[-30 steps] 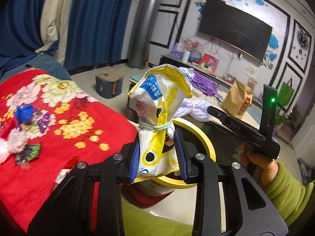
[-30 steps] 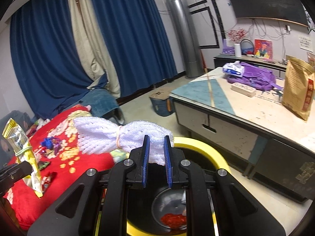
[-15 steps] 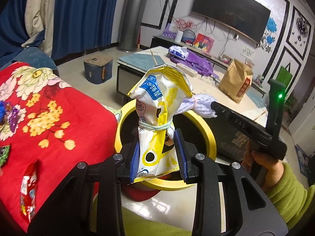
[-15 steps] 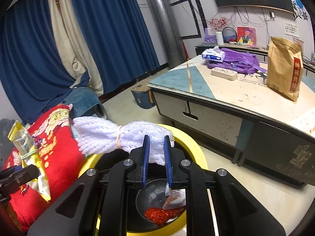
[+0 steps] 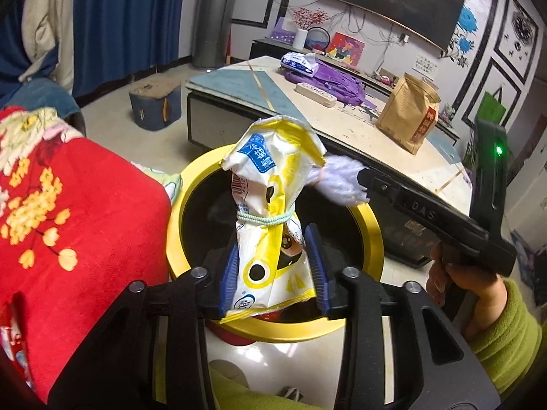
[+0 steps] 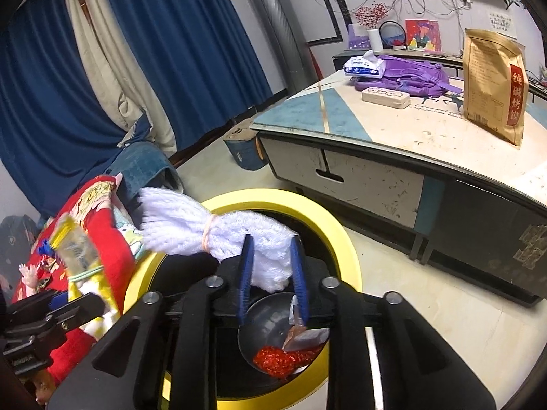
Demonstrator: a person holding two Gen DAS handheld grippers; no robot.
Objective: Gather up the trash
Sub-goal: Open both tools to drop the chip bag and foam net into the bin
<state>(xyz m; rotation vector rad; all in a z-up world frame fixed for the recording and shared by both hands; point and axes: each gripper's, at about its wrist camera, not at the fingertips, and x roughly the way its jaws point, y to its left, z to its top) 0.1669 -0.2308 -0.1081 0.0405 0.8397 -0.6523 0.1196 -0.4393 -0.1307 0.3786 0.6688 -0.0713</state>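
Note:
A yellow and white snack bag (image 5: 270, 239), tied with a green band, stands upright between the pads of my left gripper (image 5: 273, 273). The jaws are opening, and the pads still touch the bag's sides. It hangs over the near side of the yellow-rimmed bin (image 5: 362, 205). My right gripper (image 6: 271, 273) holds a white foam net bundle (image 6: 218, 229) over the same bin (image 6: 345, 249); its jaws are opening too, with the net puffed out between the pads. In the bin's bottom lie a red wrapper (image 6: 277, 362) and a silvery one. The left wrist view also has the net (image 5: 338, 181).
A bed with a red floral blanket (image 5: 68, 222) presses against the bin's left. A low table (image 5: 342, 126) behind it carries a brown paper bag (image 5: 407, 112) and a purple backpack (image 5: 335, 78). A blue box (image 5: 155, 104) sits on the floor. A green-sleeved hand (image 5: 478, 283) grips the right tool.
Both grippers have come down and closer over the bin. The jaws of each now stand a little wider apart around the bag and the net.

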